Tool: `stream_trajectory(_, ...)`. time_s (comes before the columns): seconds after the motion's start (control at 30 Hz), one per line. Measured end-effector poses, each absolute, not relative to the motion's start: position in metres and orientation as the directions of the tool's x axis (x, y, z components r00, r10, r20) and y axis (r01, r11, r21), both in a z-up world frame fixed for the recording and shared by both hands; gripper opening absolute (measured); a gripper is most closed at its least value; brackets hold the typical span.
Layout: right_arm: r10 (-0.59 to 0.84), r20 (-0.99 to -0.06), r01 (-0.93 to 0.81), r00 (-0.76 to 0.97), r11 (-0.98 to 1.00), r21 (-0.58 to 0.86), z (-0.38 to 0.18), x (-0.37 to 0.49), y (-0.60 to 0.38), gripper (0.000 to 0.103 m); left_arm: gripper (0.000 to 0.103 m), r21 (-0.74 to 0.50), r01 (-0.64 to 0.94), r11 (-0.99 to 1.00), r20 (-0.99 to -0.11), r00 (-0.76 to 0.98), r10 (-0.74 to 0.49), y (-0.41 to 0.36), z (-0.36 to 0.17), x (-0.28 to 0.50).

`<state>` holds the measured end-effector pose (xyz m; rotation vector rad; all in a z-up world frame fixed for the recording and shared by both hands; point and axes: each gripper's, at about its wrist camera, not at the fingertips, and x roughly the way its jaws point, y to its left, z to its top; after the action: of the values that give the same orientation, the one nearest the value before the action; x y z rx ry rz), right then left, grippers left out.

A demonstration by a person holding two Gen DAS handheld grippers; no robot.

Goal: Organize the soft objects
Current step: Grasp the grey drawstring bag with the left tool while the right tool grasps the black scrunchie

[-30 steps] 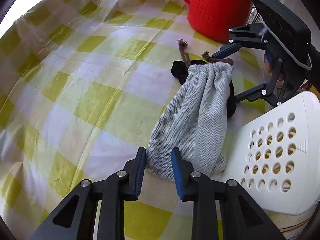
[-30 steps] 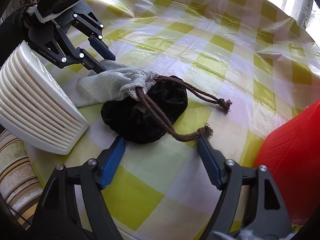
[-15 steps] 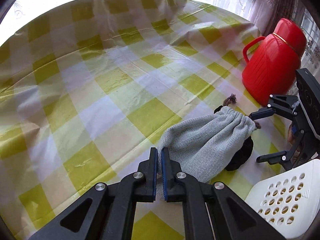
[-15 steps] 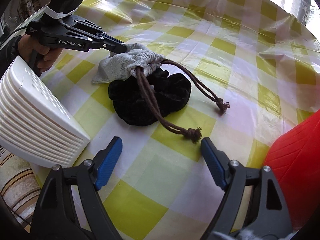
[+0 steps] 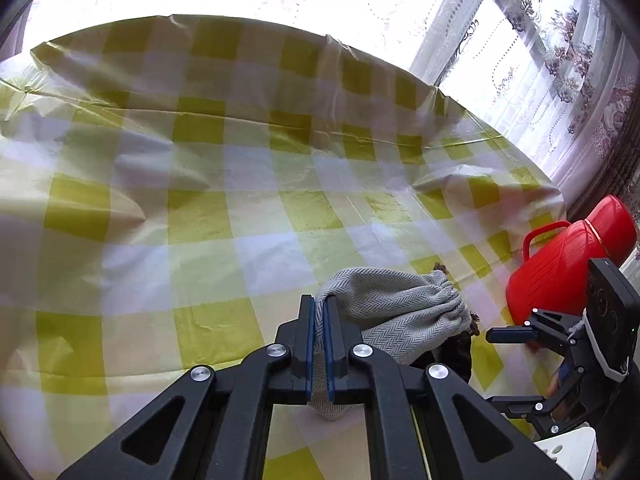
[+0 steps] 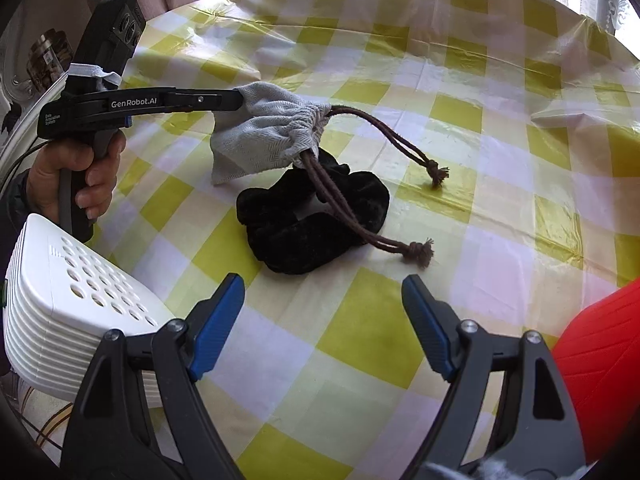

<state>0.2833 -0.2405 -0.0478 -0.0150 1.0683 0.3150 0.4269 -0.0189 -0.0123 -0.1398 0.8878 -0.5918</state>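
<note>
A grey herringbone drawstring pouch (image 5: 394,316) hangs off the table by its bottom corner, pinched in my left gripper (image 5: 317,312), which is shut on it. From the right wrist the same pouch (image 6: 268,136) hangs from the left gripper (image 6: 236,101), mouth down, brown cords (image 6: 376,144) trailing onto the cloth. A black velvet scrunchie (image 6: 316,220) lies on the table under the pouch mouth. My right gripper (image 6: 323,296) stands open just short of the scrunchie, nothing between its fingers.
A yellow-and-white checked tablecloth (image 5: 224,208) covers the round table. A red jug (image 5: 560,272) stands at the right. A white perforated basket (image 6: 76,312) sits at the near left edge, beside a person's hand (image 6: 76,176) on the left gripper's handle.
The left gripper shut on the pouch's bottom corner, lifted it and rolled. The scrunchie slid out of the pouch mouth onto the cloth. The right gripper drew back slightly.
</note>
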Motion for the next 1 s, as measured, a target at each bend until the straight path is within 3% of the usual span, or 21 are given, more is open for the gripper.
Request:
stream_trajectory(0.27, 0.274, -0.855, -0.271, 0.441, 0.949, 0.164, -0.044, 0.298, -0.244, 0.083, 0.004, -0.452, 0.241, 0.859, -0.645, 0.577, -0.501, 0.016, -0.011, 0.428)
stream_trajectory(0.43, 0.307, -0.854, -0.280, 0.420, 0.939, 0.200, -0.044, 0.313, -0.235, 0.083, 0.004, -0.466, 0.063, 0.882, -0.653, 0.648, -0.391, 0.052, -0.013, 0.421)
stream_trajectory(0.87, 0.206, -0.906, -0.378, 0.370, 0.924, 0.056, -0.067, 0.341, -0.207, 0.084, 0.007, -0.334, 0.089, 0.938, -0.758, 0.566, -0.324, 0.063, -0.039, 0.354)
stream_trajectory(0.93, 0.193, -0.905, -0.382, 0.380, 0.924, 0.036, -0.067, 0.341, -0.205, 0.076, 0.013, -0.309, 0.097, 0.946, -0.762, 0.570, -0.308, 0.060, -0.039, 0.350)
stream_trajectory(1.0, 0.181, -0.898, -0.377, 0.400, 0.926, 0.018, -0.065, 0.340, -0.205, 0.044, 0.036, -0.293, 0.102, 0.951, -0.762, 0.576, -0.296, 0.055, -0.036, 0.352)
